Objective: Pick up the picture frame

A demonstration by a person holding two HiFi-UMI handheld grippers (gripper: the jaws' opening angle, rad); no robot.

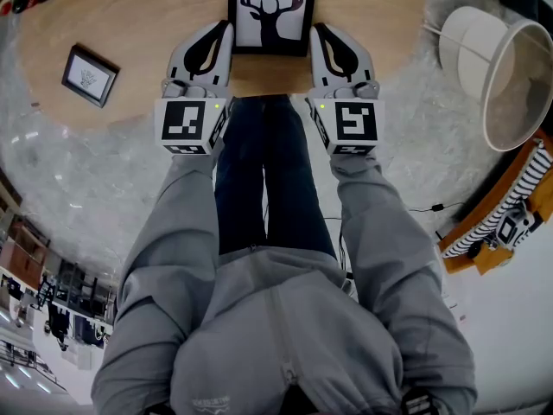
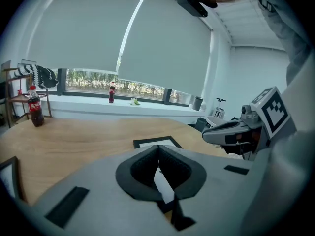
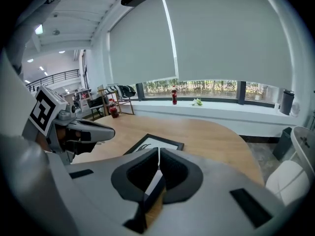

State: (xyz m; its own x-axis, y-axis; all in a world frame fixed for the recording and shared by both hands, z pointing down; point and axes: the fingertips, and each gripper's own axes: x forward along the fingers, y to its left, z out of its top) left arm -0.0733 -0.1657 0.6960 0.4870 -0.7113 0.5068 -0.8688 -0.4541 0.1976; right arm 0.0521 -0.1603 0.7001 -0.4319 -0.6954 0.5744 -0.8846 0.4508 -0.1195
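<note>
Picture frame [image 1: 272, 11], deer print, lies flat on the tabletop [image 1: 138, 24], its near edge between left claw [image 1: 220, 37] and right claw [image 1: 324, 37]. Both claws are pinched closed and empty. Looks like the approach step; next move needs the jaws opened, then clamped on the frame's side edges.

- A deer picture frame [image 1: 272, 11] lies on the round wooden table [image 1: 147, 33], near its near edge.
- The left gripper [image 1: 225, 28] and right gripper [image 1: 319, 29] flank the frame's near corners, just beside its edges.
- A smaller frame [image 1: 90, 75] lies well to the left.
- A white lampshade [image 1: 497, 67] lies on the floor at right.
</note>
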